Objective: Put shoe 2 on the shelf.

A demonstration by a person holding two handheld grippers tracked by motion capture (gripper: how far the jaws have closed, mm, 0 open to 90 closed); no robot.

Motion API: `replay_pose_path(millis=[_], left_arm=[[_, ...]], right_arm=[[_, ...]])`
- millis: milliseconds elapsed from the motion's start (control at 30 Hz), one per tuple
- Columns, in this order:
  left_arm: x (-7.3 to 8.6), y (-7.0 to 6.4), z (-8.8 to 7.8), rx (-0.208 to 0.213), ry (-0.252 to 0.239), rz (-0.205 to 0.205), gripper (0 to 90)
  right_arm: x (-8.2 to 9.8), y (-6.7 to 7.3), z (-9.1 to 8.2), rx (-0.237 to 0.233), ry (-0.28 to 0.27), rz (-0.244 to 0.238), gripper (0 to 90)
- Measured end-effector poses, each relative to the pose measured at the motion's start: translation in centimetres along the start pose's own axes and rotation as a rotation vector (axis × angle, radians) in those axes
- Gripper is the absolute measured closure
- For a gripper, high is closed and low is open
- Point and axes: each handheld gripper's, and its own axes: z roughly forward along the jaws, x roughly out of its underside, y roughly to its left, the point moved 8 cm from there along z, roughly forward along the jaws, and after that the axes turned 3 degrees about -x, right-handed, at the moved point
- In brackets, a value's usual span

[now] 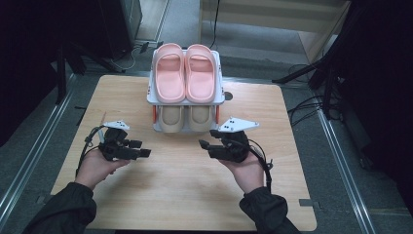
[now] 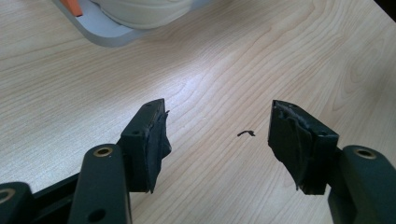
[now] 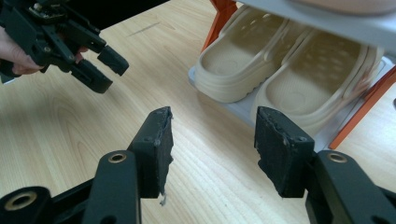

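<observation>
I find both claws empty and standing over the bare counter (image 1: 195, 195), in front of a small two-tier shoe rack (image 1: 221, 97). The left claw (image 1: 139, 148) has its jaws wide apart with nothing between them; its own view looks down on wood grain and a small dark speck, with a corner of the rack's base at the top edge. The right claw (image 1: 207, 145) also stands wide open and holds nothing.

The pink slippers (image 1: 185, 73) sit side by side on the top shelf. The beige slippers (image 3: 280, 74) lie as a pair on the bottom shelf, toes toward me, and the right claw points at them, near the nearer one but not touching.

My judgement: the step in hand is a reach for the beige pair on the lower shelf. To do it well, I would:
- keep the right claw low and level, so it passes under the top shelf (the gap looks tight);
- close on the front rim of one slipper, not across both;
- steer clear of the orange post (image 3: 222, 14) at the rack's corner;
- draw the slipper straight out toward me, so the rack does not slide;
- hold the left claw ready to steady the rack's base.
</observation>
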Motion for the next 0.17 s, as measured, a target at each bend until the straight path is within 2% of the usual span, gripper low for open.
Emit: replay_pose_path(millis=[67,100,167], left_arm=[[0.0,-0.01,0.03,0.005,0.0,-0.006,35.9],[-0.09,-0.11,0.01,0.015,-0.005,-0.016,35.9],[-0.18,-0.19,0.04,0.008,-0.013,-0.025,35.3]], right_arm=[[0.75,-0.07,0.11,-0.009,-0.011,0.017,45.7],[0.98,-0.11,0.15,-0.009,-0.007,0.016,44.2],[1.32,-0.15,0.09,-0.003,0.003,0.007,42.3]])
